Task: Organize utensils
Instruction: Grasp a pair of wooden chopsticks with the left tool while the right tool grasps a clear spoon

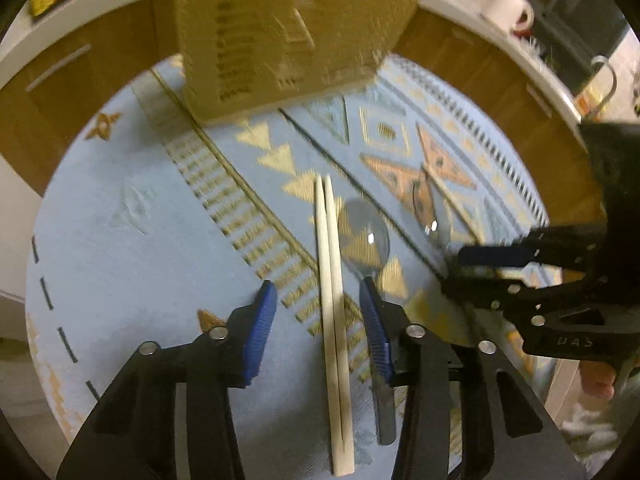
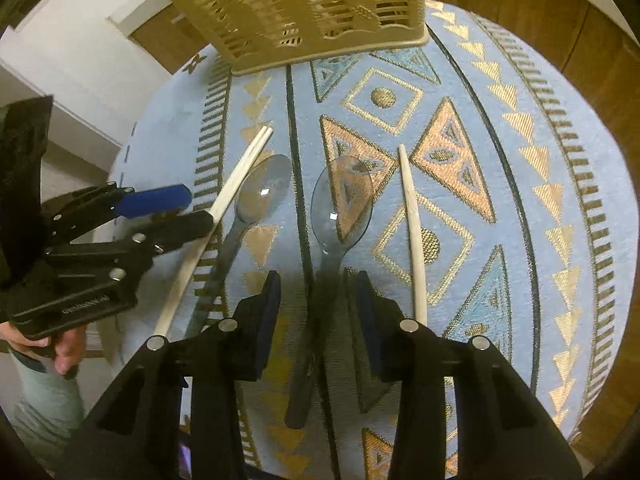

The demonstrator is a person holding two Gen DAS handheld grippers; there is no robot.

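A pair of pale wooden chopsticks [image 1: 332, 300] lies between the blue pads of my left gripper [image 1: 318, 316], whose jaws are open and clear of it. A clear spoon [image 1: 364, 236] lies just right of the pair, its handle under the right finger. In the right wrist view my right gripper [image 2: 318, 304] is open astride the handle of a second clear spoon [image 2: 342, 204], pads apart from it. A single chopstick [image 2: 412, 232] lies to its right. The chopstick pair [image 2: 236, 196], the other spoon [image 2: 262, 188] and the left gripper [image 2: 198, 208] show at the left.
A beige slotted utensil basket [image 1: 288, 32] [image 2: 304, 4] stands at the far side of the round table with a blue patterned cloth [image 1: 120, 260]. Wooden cabinets and a white counter with a mug [image 1: 516, 8] ring the table. The right gripper [image 1: 454, 274] hovers close by.
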